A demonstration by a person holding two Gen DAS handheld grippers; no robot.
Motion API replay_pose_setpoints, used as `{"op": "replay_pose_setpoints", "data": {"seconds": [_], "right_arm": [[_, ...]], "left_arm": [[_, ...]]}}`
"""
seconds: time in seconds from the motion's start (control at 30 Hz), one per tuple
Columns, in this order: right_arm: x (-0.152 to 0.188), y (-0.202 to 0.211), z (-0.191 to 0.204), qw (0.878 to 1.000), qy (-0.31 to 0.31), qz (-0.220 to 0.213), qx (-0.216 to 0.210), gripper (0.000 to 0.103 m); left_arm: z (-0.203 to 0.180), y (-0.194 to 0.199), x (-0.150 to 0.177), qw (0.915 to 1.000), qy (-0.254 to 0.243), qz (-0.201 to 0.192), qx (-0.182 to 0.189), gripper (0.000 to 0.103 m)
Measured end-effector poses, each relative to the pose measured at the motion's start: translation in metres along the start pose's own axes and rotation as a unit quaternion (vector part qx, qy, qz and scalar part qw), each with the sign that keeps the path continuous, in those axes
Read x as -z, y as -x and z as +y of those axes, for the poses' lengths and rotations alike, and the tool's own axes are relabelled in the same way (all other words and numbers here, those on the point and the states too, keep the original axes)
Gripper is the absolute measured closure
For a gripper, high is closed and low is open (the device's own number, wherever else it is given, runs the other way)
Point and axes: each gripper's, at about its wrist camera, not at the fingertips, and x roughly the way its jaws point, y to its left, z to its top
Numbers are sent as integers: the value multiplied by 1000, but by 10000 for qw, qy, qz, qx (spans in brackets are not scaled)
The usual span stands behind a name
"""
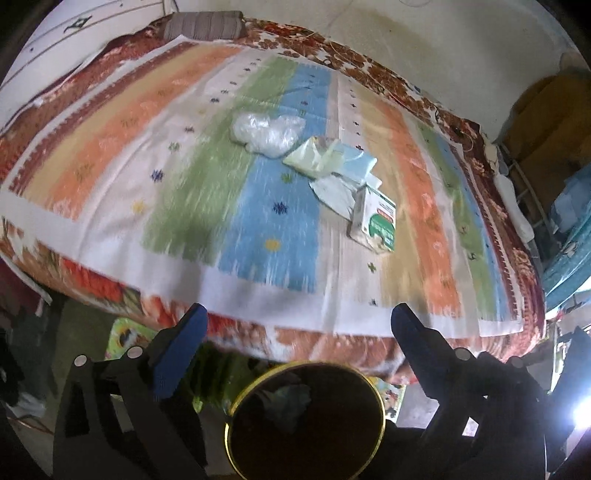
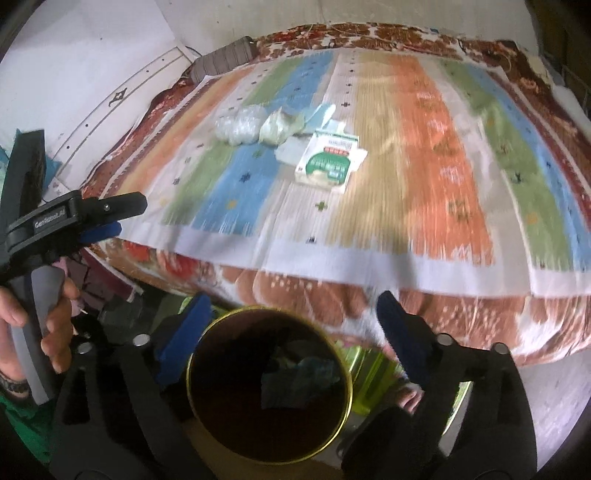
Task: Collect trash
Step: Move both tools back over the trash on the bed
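At the bottom of the left wrist view the left gripper (image 1: 297, 321) has its blue-padded jaws spread wide with nothing between them, and the right gripper (image 2: 293, 308) stands the same way at the bottom of the right wrist view, wide apart and empty. Just below and between the jaws in both views sits a round dark bin with a yellow rim (image 1: 306, 421), its mouth facing up; some crumpled bluish trash (image 2: 314, 373) lies inside it, dim in the shadow. At the left edge of the right wrist view a hand (image 2: 40, 325) grips the grey handle of the other tool, whose black arm and blue pad reach toward the bed's edge. Beyond the bin is the near edge of a bed covered with a red floral blanket (image 2: 295, 291), and over it a striped cloth (image 1: 184, 155) in orange, green, blue and white bands. Farther up, near the middle of the cloth, the remaining trash lies in a loose row: a white and green carton (image 1: 375, 223) nearest, touching crumpled pale green and blue wrappers (image 1: 328, 162), and a clear crumpled plastic bag (image 1: 266, 134) just beside those to the left. At the far upper left corner of the bed rests a grey striped pillow (image 1: 203, 25), against a white wall.
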Motion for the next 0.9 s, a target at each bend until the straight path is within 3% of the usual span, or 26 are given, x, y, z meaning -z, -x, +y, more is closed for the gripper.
{"op": "replay_pose_setpoints", "data": {"seconds": [0.13,0.4,0.63,0.9], "right_arm": [[-15,-8,-3,10000,30,-24,53,9],[-41,-17,-3,9997,59,-216,86,9],[-64,-39,-10,9998,-90,-185,78,9],[-87,-62,-8,9995,-151,-257,135,9]], "left_arm": [[1,-9,-17,10000,34,9,34,6],[-2,-23,-43,9996,-83,-187,186,6],[11,-42,-68,9979,239,-196,576,6],[6,-65,-84,9972,-32,-210,713,6]]}}
